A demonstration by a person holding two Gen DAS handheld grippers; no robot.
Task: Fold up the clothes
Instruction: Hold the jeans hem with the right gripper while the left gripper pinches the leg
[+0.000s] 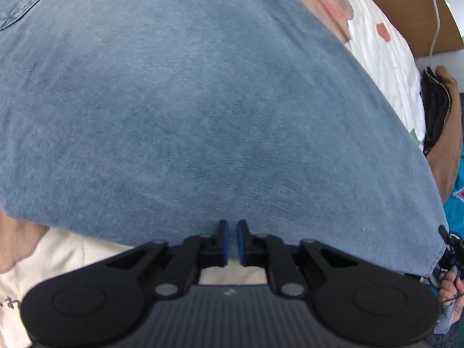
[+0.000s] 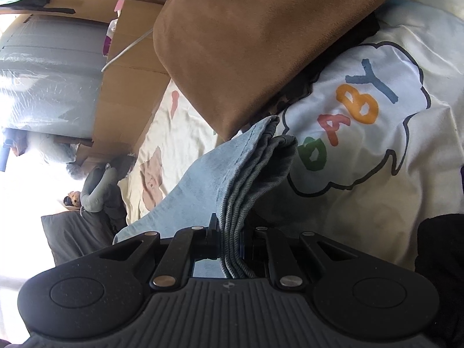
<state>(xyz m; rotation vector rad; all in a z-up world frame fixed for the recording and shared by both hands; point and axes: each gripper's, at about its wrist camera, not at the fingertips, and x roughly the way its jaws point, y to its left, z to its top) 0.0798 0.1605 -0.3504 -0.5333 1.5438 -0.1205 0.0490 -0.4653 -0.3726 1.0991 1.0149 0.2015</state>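
A light blue denim garment fills most of the left wrist view, spread flat on a cream printed bed cover. My left gripper sits at its near edge, jaws almost closed, with a thin gap and no cloth between the blue pads. In the right wrist view my right gripper is shut on a bunched, multi-layered fold of the denim garment, which hangs over the cover.
A folded brown garment lies on a dark one ahead of the right gripper, beside a "BABY" print on the cover. Cardboard boxes and a white cable stand at the bed's far side. Dark bedding lies at left.
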